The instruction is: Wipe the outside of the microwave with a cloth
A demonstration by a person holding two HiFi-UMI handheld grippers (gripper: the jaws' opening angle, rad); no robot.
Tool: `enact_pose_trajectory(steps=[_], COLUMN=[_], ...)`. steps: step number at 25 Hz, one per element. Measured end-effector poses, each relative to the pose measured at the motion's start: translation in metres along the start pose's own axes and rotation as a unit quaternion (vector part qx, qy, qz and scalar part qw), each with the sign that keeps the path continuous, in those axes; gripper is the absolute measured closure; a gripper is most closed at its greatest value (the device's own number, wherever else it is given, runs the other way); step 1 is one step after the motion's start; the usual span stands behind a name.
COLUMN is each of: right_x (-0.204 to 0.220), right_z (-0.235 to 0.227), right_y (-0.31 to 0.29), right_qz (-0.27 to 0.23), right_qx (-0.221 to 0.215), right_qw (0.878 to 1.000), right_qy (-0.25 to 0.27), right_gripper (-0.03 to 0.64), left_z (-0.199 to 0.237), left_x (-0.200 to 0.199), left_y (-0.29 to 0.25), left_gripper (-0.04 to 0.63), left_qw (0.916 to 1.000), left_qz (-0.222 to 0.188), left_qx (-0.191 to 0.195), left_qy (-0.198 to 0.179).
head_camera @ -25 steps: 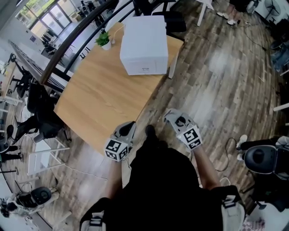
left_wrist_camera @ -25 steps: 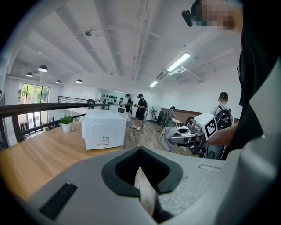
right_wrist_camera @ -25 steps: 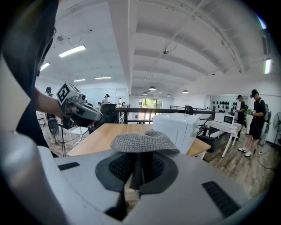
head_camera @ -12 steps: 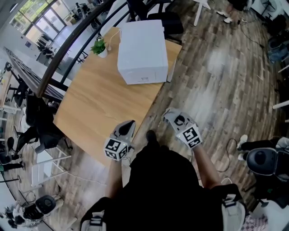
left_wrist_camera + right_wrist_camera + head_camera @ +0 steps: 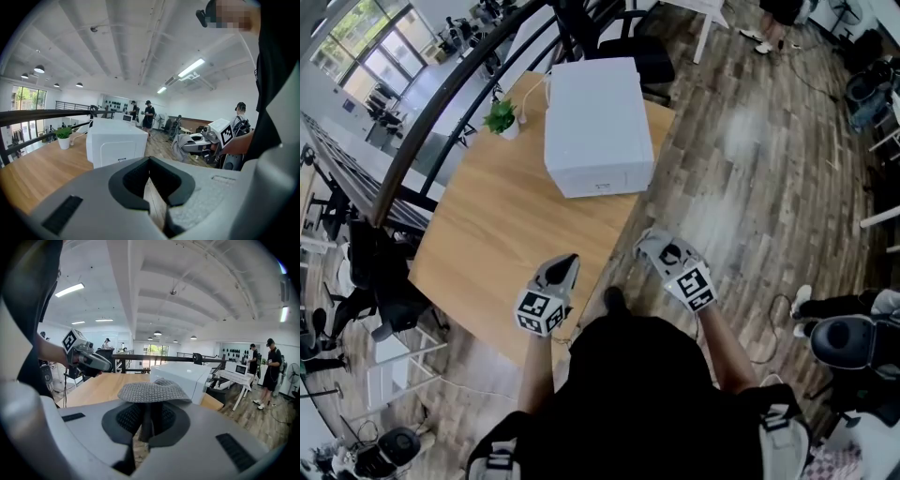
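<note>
The microwave [image 5: 598, 127] on the worktop [image 5: 502, 230] now sits slightly nearer but still well apart, so wiping hasn't begun. The right gripper [image 5: 652, 247] clamps the grey cloth [image 5: 152, 391], and the left gripper [image 5: 569, 262] is closed and empty.

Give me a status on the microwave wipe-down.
Done: the grey cloth is picked up, clamped in the right gripper. In hand: both grippers hang at the near edge of the table; the left gripper is shut on nothing. Left: all the wiping. The cloth is well short of the white microwave and touches none of its faces.
</note>
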State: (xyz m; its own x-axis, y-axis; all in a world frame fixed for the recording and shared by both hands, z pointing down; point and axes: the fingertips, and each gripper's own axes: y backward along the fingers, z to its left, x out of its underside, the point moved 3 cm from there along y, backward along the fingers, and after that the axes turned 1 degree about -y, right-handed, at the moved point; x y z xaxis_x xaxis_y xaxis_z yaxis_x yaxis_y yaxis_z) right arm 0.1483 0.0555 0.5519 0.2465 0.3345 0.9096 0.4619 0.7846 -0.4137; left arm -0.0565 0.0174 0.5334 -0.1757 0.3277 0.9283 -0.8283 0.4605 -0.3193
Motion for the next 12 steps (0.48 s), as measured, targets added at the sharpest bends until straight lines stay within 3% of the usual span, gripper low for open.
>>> enact_pose_trajectory(steps=[12], right_x=[-0.016], right_z=[0.005], right_y=[-0.054], right_qz=[0.005], right_qx=[-0.002], right_qw=[1.0], right_qy=[0.012], right_gripper=[0.601], left_z=[0.053], left_x=[0.001], left_y=[-0.004], left_gripper=[0.595], left_qw=[0.9998], left_qz=[-0.005], left_qx=[0.014], left_qy=[0.013])
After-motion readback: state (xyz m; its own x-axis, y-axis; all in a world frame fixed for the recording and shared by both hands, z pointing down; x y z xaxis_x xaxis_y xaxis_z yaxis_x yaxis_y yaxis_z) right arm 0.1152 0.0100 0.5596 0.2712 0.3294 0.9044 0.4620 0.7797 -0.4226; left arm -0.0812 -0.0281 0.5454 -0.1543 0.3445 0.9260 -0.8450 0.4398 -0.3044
